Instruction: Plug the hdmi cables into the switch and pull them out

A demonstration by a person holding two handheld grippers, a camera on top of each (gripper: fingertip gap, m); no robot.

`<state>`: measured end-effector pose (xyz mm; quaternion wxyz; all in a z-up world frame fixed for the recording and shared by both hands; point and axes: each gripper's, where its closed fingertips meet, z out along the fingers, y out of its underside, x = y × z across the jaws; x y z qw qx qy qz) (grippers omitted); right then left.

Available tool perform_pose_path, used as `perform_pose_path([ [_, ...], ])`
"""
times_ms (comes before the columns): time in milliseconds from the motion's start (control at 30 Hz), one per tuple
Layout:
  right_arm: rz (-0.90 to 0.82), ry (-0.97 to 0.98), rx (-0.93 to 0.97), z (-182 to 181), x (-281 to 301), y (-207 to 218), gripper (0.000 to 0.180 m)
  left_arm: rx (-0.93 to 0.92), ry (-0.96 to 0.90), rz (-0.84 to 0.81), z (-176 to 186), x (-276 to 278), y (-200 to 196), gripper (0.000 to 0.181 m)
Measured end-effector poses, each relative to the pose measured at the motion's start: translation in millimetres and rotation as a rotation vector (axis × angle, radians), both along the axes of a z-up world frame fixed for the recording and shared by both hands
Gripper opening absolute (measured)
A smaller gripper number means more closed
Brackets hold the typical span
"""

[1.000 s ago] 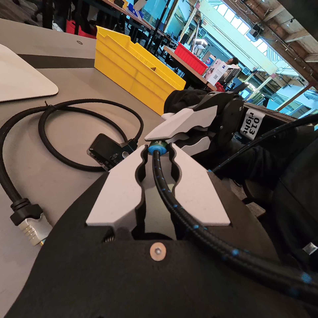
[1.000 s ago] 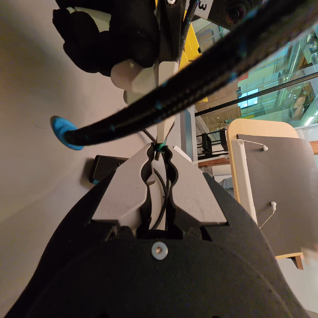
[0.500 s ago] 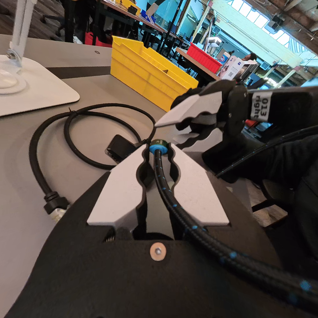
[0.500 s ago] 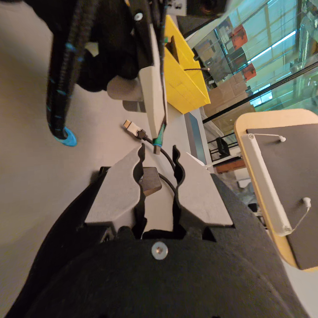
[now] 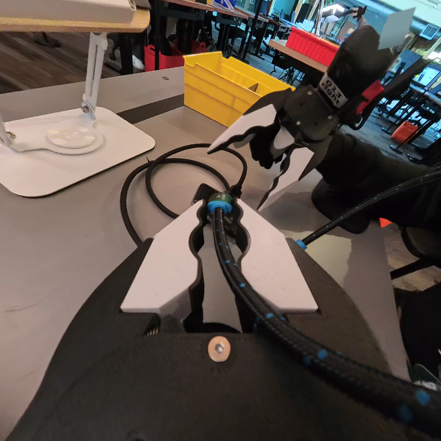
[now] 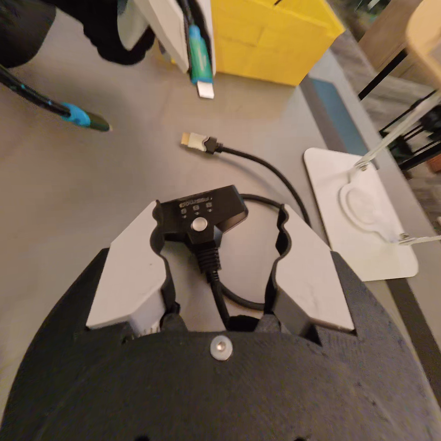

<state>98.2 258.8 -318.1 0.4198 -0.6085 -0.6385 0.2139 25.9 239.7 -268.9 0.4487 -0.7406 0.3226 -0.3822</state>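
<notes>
My left gripper [image 5: 218, 205] is shut on the green and blue HDMI plug [image 5: 218, 199] of a black, blue-flecked cable [image 5: 238, 274]. From the right wrist view the plug [image 6: 200, 59] hangs above the table with its metal tip bare. The black switch [image 6: 207, 214], with a silver button, lies on the grey table [image 6: 95, 179] between the fingers of my open right gripper [image 6: 219, 206]. In the left wrist view the switch [image 5: 199, 193] is mostly hidden behind the plug, and the right gripper [image 5: 233, 180] hovers over it, jaws wide apart.
The switch's black cable [image 5: 148, 171] loops on the table and ends in a silver plug [image 6: 194, 143]. The flecked cable's other blue plug [image 6: 83, 119] lies to the left. A yellow bin [image 5: 222, 88] and a white stand base [image 5: 71, 148] stand at the back. The grippers' ends are close to 10 centimetres from one another.
My right gripper has opened wide, swung away from the plug tip and come down over the switch. My left gripper still holds the green plug and has lifted it.
</notes>
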Motion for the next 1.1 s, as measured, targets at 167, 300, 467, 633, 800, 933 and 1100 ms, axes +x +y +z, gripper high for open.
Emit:
perform_pose_path([
  [167,0.039,-0.112,-0.107,-21.0,-9.5,-17.1,0.106,0.021,-0.007,0.016,1.1,-10.6,-3.0,0.019],
  [300,0.053,-0.239,-0.032,-36.7,-13.9,-16.4,0.113,0.004,-0.021,0.01,-2.3,-8.8,-4.5,0.019],
  [467,0.074,-0.384,0.006,-58.5,-15.6,-14.4,0.123,0.043,0.039,-0.019,-4.4,-7.7,-8.4,0.019],
  [633,0.073,-0.429,-0.007,-61.9,-19.5,-9.0,0.118,0.035,0.011,-0.017,-4.0,-14.6,-7.8,0.019],
  [800,0.112,-0.522,-0.093,-67.9,-16.4,-11.4,0.107,0.043,-0.007,-0.022,2.1,-18.9,-4.8,0.019],
  [933,0.161,-0.586,-0.147,-73.0,-11.7,-14.3,0.117,0.043,-0.018,-0.03,4.9,-19.7,-3.8,0.019],
  [1100,0.205,-0.655,-0.208,-77.8,-5.8,-15.8,0.116,0.032,-0.021,-0.034,1.1,-18.9,-2.5,0.019],
])
